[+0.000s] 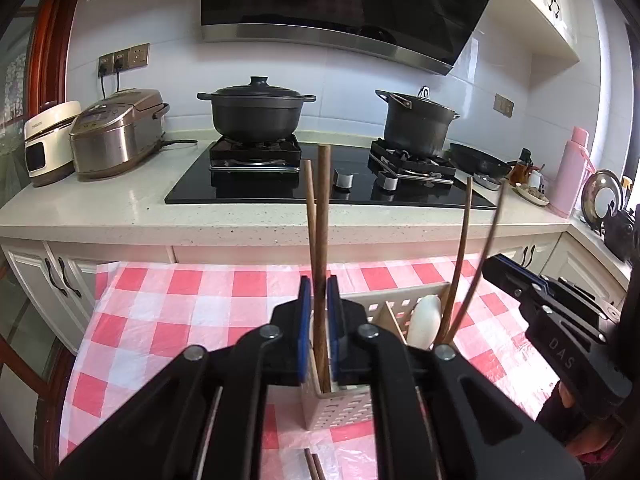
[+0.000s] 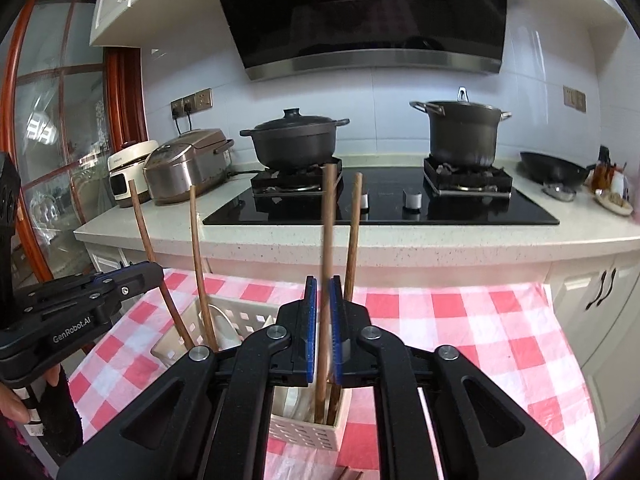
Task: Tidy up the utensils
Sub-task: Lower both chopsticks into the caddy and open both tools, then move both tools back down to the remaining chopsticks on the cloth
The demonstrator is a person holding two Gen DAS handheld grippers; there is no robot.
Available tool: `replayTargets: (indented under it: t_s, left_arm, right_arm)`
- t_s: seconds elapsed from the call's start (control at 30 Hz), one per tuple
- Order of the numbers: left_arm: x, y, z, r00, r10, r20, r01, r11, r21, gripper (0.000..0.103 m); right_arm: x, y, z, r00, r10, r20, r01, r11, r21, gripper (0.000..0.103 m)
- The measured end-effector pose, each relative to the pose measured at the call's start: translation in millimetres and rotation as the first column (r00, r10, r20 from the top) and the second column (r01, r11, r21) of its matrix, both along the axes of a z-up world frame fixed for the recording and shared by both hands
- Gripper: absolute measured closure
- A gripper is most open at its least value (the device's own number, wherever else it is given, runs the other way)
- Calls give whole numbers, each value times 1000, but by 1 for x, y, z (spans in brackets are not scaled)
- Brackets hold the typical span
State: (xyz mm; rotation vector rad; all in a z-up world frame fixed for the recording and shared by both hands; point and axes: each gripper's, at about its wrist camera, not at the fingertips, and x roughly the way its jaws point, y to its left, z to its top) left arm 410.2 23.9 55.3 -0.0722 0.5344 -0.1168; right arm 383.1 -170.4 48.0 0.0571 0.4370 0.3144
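Observation:
A white perforated utensil holder (image 1: 348, 412) (image 2: 304, 436) stands on the red-checked tablecloth (image 1: 160, 320). My left gripper (image 1: 319, 292) straddles an upright brown chopstick (image 1: 322, 220) whose foot rests in the holder's near compartment; a thin gap shows beside the pads, so it is open. A second chopstick (image 1: 309, 208) leans beside it. My right gripper (image 2: 323, 292) stands the same way around another chopstick (image 2: 329, 220), with a partner chopstick (image 2: 354, 232) beside it in the other end compartment. A white spoon (image 1: 426, 320) sits in the middle compartment. Each gripper shows in the other's view: right (image 1: 490, 266), left (image 2: 156, 270).
Two more chopsticks lie on the cloth below the holder (image 1: 314, 466) (image 2: 348, 474). Behind the table runs a white counter (image 1: 240, 220) with a black hob, two dark pots (image 1: 256, 110) (image 1: 416, 120), rice cookers (image 1: 116, 132), a wok (image 1: 478, 158) and a pink flask (image 1: 572, 172).

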Motion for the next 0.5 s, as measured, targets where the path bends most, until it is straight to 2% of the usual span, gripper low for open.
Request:
replayTargets:
  t_s: [0.07,0.1,0.13,0.17,0.27,0.33,0.5]
  left_arm:
    - [-4,2,3,1000,10,13,-10,1000,-7,74]
    - [-7,4,6,1000,18,25,-18,1000,-12,65]
    - [-11,5,10,999,26,40,-25,1000,-16,59]
    - [-14,7,13,998,31,50,-30,999,-16,57]
    - [-28,12,19,995,57,83,-57,998,2,44]
    - [-39,17,20,992,76,102,-78,997,8,32]
    - [-72,28,11,985,120,123,-124,992,24,16]
  right_arm:
    - [-4,-4,3,1000,0,8,0,1000,2,85]
    - [-7,-5,6,1000,1,17,-1,1000,7,77]
    - [-14,-9,9,999,4,32,-4,1000,18,69]
    - [-18,-11,12,999,6,44,-7,1000,24,67]
    - [-34,-18,19,998,-1,69,-1,1000,29,67]
    - [-44,-24,18,997,-4,73,1,999,36,66]
    - [-72,-34,5,998,-11,65,8,999,44,59]
